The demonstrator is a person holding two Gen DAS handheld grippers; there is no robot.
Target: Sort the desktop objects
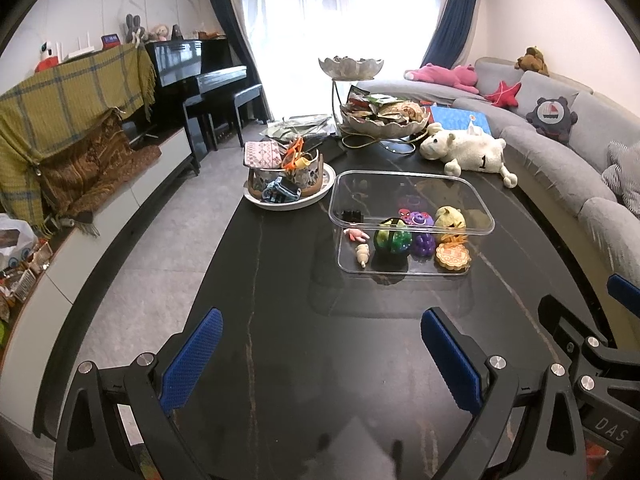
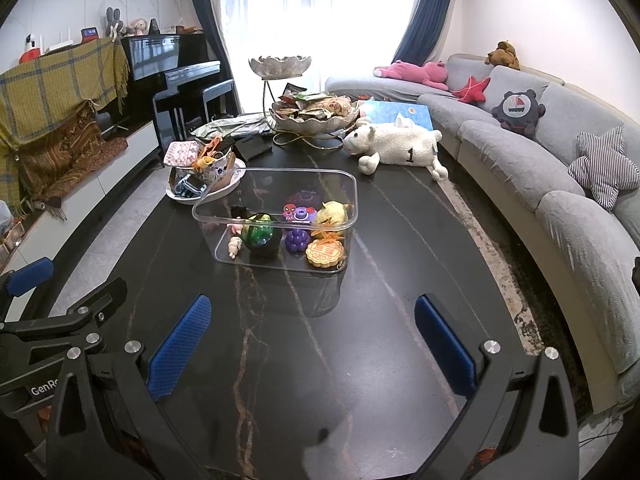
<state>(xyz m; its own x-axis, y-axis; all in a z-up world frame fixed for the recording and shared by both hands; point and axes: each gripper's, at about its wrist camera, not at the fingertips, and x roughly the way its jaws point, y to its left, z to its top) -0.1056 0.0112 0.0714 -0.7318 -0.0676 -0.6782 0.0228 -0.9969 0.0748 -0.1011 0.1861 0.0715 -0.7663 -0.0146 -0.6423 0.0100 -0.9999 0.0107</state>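
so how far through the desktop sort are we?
Looks mostly done: small toys sit inside the clear bin, including the green ball, purple grapes and mooncake. Nothing in hand: left gripper and right gripper are open, empty. Possibly left: plush sheep on the table.

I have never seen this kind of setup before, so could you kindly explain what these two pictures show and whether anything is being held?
There is no robot: a person carries two hand-held grippers with blue pads, each with a fisheye camera looking along its fingers. One picture looks out from the left gripper, the other from the right gripper. Both hang open and empty above a dark table. On it stand a clear box of small toys, a white plush sheep and a tiered snack dish.
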